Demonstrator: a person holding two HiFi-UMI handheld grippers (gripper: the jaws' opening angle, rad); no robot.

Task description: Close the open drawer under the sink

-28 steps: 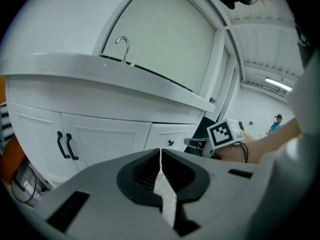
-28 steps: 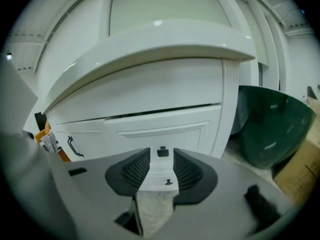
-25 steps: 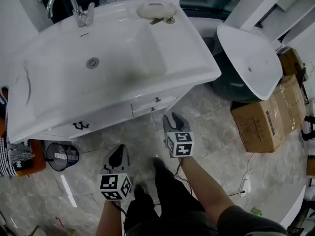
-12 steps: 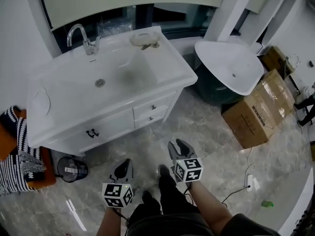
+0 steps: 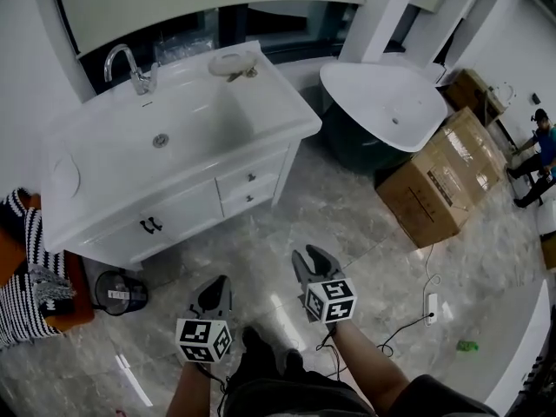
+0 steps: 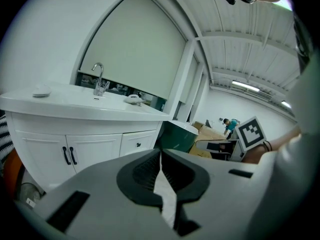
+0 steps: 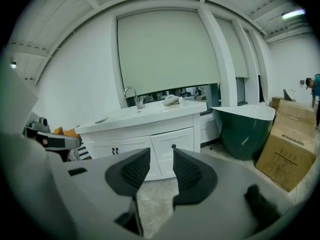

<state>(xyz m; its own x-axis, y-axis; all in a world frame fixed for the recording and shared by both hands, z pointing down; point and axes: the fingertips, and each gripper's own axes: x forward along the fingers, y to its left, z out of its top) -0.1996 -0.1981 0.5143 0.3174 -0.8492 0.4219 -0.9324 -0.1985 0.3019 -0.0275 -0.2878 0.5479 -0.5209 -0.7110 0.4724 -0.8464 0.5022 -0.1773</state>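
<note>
The grey marbled tile floor (image 5: 347,211) carries a white vanity cabinet (image 5: 187,211) at the far left, with a small round black bin (image 5: 122,292) on its near-left side. To the cabinet's right stands a green tub (image 5: 352,150), with cardboard boxes (image 5: 439,185) just beside it. A white power strip (image 5: 432,304) lies on the near right.

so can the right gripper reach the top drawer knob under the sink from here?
Probably not from here. The right gripper hangs over bare floor, well short of the top drawer knob. Nothing stands between them, and its jaws are open and empty, so stepping in should do.
</note>
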